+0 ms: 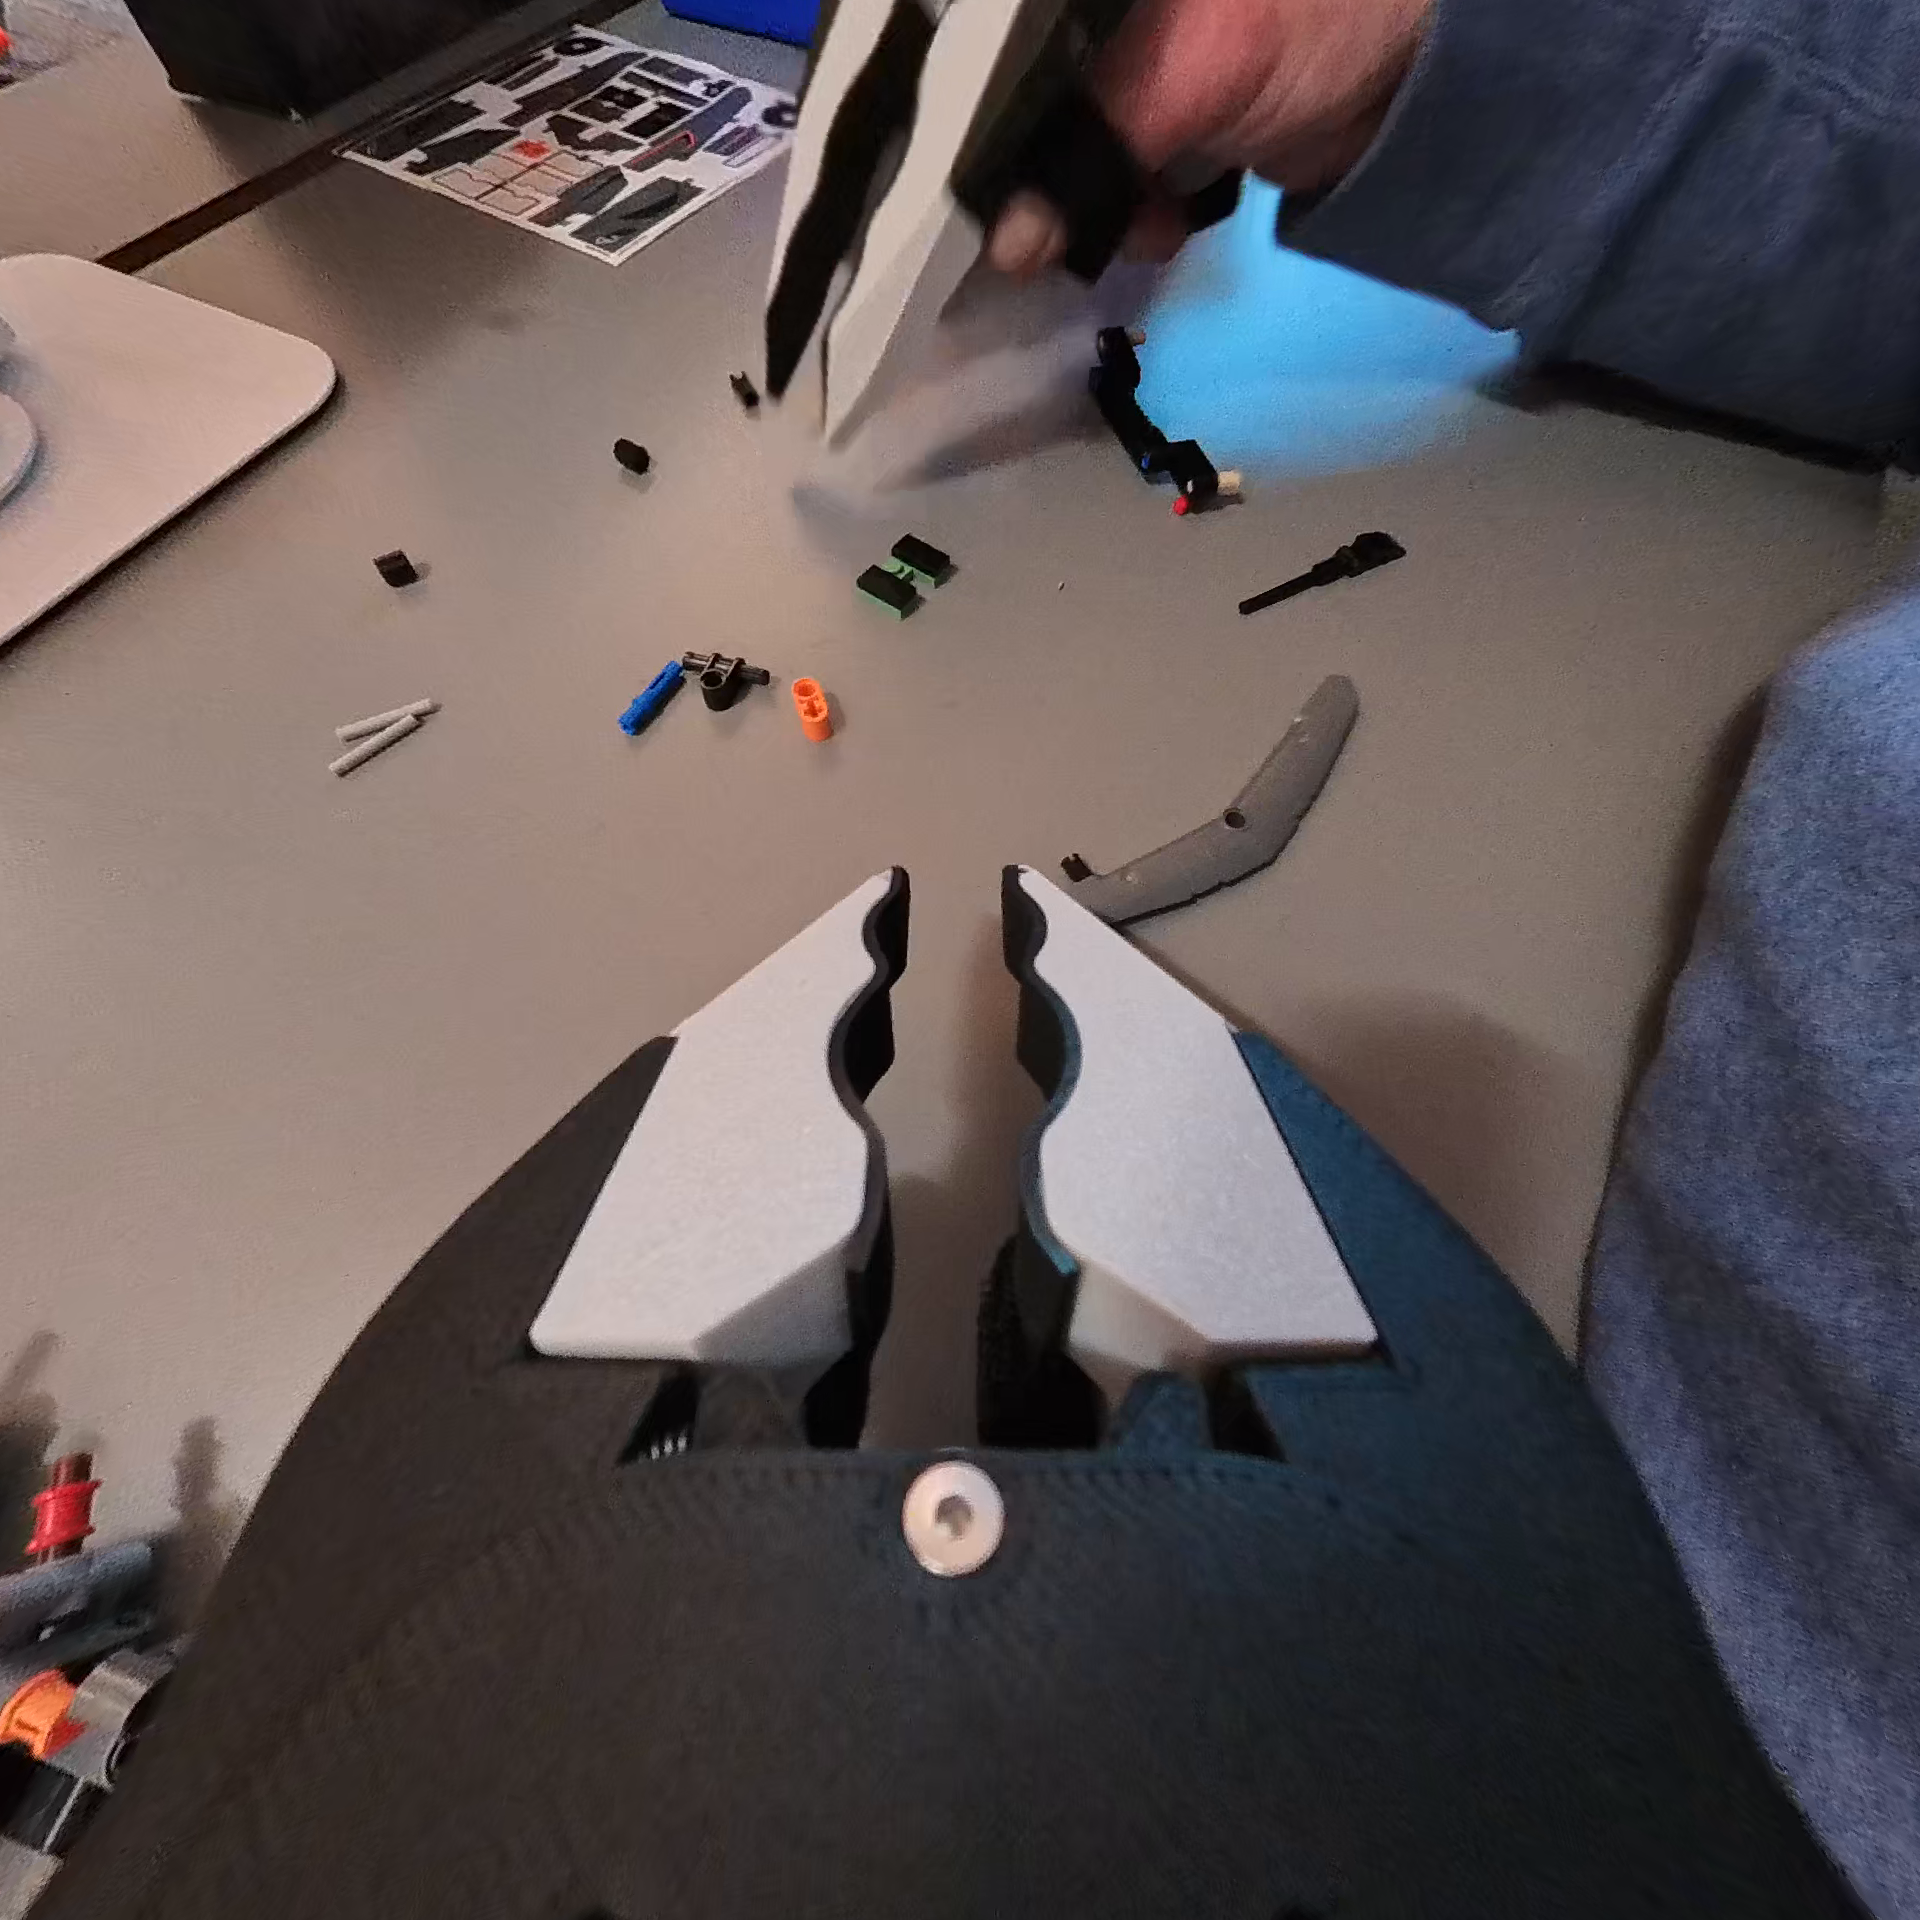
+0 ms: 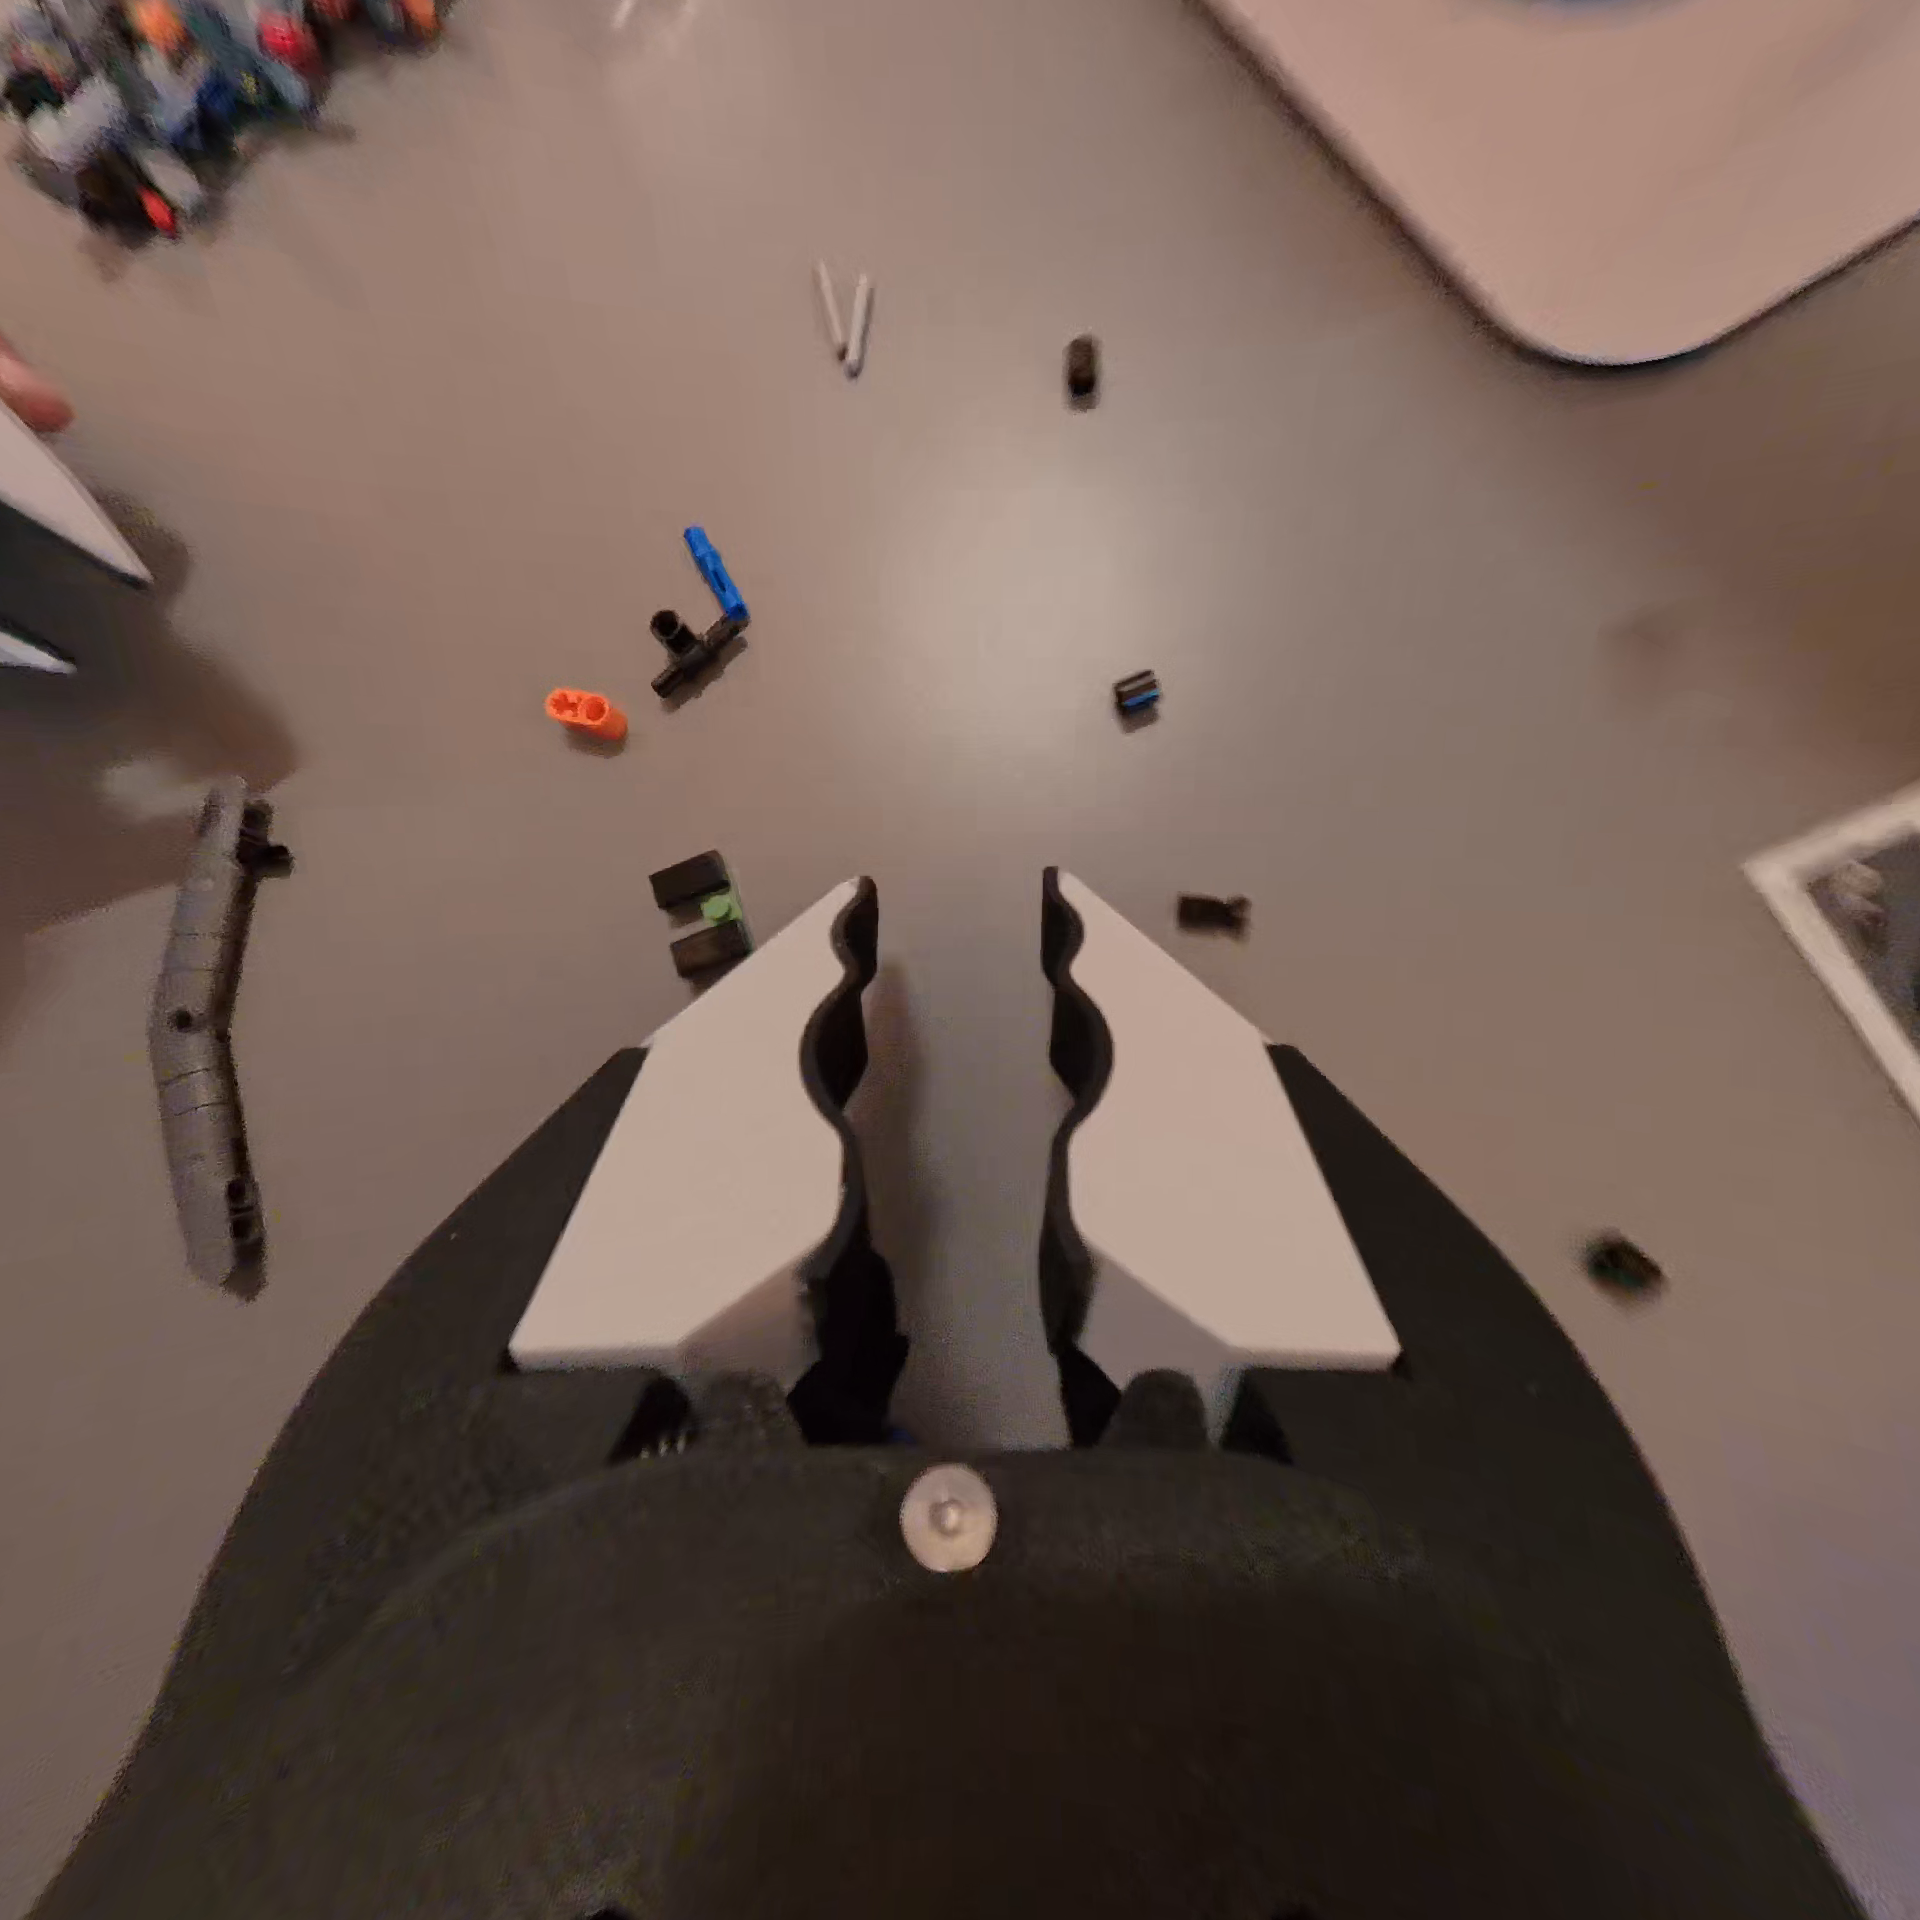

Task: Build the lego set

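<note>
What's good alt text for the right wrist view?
The open, empty right gripper hovers over a grey table strewn with small Lego parts: an orange connector, a blue pin, two pale axles, and a long grey curved panel at left.

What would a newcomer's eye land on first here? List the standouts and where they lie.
The orange connector and blue pin flank a black T-shaped connector mid-table, the brightest spots on the grey table. A long curved grey panel lies just right of the left gripper, its jaws open and empty. Farther back, the right gripper hangs blurred above small black pieces.
</note>
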Demonstrator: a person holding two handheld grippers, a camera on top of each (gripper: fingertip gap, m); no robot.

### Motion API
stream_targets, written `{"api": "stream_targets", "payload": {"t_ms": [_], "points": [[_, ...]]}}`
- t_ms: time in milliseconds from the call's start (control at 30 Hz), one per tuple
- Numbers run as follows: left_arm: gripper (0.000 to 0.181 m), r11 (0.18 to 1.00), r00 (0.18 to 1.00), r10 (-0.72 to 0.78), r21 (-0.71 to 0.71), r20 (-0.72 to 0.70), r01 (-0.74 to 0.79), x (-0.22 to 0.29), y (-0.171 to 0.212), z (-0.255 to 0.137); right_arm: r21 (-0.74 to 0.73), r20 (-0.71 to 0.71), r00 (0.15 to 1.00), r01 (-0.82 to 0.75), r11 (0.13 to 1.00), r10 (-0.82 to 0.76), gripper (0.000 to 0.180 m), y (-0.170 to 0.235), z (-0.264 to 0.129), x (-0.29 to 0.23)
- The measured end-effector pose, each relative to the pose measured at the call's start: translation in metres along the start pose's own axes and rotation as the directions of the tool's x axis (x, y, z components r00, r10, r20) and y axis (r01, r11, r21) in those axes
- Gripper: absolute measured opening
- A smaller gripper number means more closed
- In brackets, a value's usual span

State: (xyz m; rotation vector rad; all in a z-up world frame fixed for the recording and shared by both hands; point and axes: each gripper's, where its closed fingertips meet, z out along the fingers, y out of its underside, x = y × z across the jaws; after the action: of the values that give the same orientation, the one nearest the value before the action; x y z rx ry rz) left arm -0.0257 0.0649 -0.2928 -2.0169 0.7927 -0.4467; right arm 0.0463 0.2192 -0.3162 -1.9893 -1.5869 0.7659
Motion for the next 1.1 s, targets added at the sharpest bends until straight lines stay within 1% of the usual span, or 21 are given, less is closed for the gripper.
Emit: {"api": "stream_targets", "payload": {"t_ms": [67, 133, 200, 267, 333, 467, 633, 700, 767, 800, 833, 1100], "points": [[0.016, 1.0, 1.0, 0.0, 0.001, -0.004, 0.0, 0.001, -0.001, 0.001, 0.101, -0.095, 0.992, -0.07, 0.992, 0.08, 0.03, -0.002, -0.034, 0.014], [0.016, 1.0, 1.0, 0.0, 0.005, -0.009, 0.001, 0.002, -0.002, 0.001, 0.205, -0.187, 0.964, -0.153, 0.967, 0.192, 0.026, 0.004, -0.075, 0.036], [0.016, 1.0, 1.0, 0.0, 0.007, -0.015, 0.0, 0.003, -0.002, 0.002, 0.237, -0.278, 0.923, -0.203, 0.95, 0.267, 0.021, 0.023, -0.106, 0.057], [0.016, 1.0, 1.0, 0.001, 0.007, -0.021, -0.001, 0.006, -0.003, 0.003, 0.244, -0.307, 0.901, -0.237, 0.94, 0.306, 0.021, 0.037, -0.12, 0.066], [0.016, 1.0, 1.0, 0.005, 0.007, -0.025, -0.005, 0.008, -0.003, 0.003, 0.204, -0.311, 0.902, -0.245, 0.948, 0.3, 0.021, 0.045, -0.115, 0.066], [0.016, 1.0, 1.0, 0.016, 0.003, -0.019, -0.016, 0.009, -0.004, 0.002, 0.05, -0.344, 0.913, -0.214, 0.975, 0.218, 0.024, 0.063, -0.089, 0.067], [0.016, 1.0, 1.0, 0.009, 0.013, -0.024, -0.008, 0.007, -0.005, 0.002, -0.037, -0.344, 0.925, -0.188, 0.981, 0.164, 0.022, 0.078, -0.072, 0.074], [0.016, 1.0, 1.0, 0.012, 0.009, -0.029, -0.012, 0.008, -0.004, 0.003, -0.048, -0.335, 0.927, -0.197, 0.979, 0.17, 0.023, 0.082, -0.068, 0.077], [0.015, 1.0, 0.999, 0.014, 0.009, -0.03, -0.014, 0.009, -0.005, 0.004, -0.03, -0.316, 0.93, -0.207, 0.978, 0.187, 0.016, 0.08, -0.066, 0.077], [0.015, 1.0, 1.0, 0.013, 0.009, -0.029, -0.013, 0.008, -0.005, 0.004, -0.031, -0.309, 0.934, -0.2, 0.979, 0.181, 0.009, 0.079, -0.065, 0.077], [0.015, 1.0, 1.0, 0.013, 0.008, -0.027, -0.012, 0.008, -0.005, 0.004, -0.033, -0.306, 0.935, -0.199, 0.979, 0.18, 0.008, 0.078, -0.064, 0.077], [0.016, 1.0, 1.0, 0.014, 0.003, -0.013, -0.014, 0.008, -0.007, 0.006, -0.007, -0.229, 0.96, -0.164, 0.987, 0.158, 0.006, 0.07, -0.059, 0.057]]}}
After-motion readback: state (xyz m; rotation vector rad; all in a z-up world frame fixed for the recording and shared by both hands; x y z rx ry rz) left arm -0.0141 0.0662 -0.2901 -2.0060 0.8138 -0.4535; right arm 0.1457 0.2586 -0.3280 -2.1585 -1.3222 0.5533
